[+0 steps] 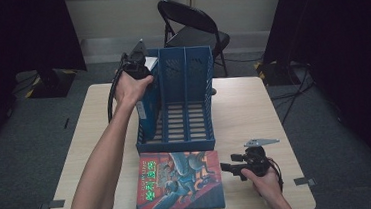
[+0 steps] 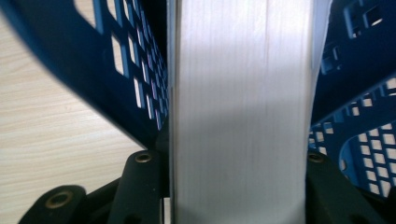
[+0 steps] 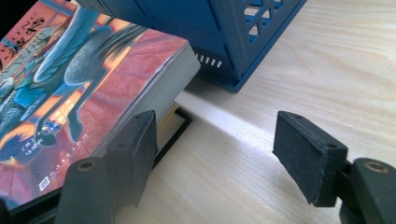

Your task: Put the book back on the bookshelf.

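While clamped on book (image 2: 240, 116) standing in blue rack's (image 1: 186, 79) left slot, left gripper (image 1: 135, 66); right gripper (image 3: 215, 154) open beside stacked books (image 3: 93, 79).

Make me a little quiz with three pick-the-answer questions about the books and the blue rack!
1. Where does the book in the left gripper stand?
A. in the rack's left slot
B. on the chair
C. flat on the floor

2. What colour is the file rack?
A. red
B. blue
C. yellow

3. How do the right gripper's jaws stand?
A. clamped on the rack
C. holding a pencil
B. open, with nothing between them

Answers:
1 A: the high view shows the book upright in the leftmost compartment.
2 B: its walls are blue in every view.
3 B: the right gripper view shows bare table between the pads, beside the colourful book.
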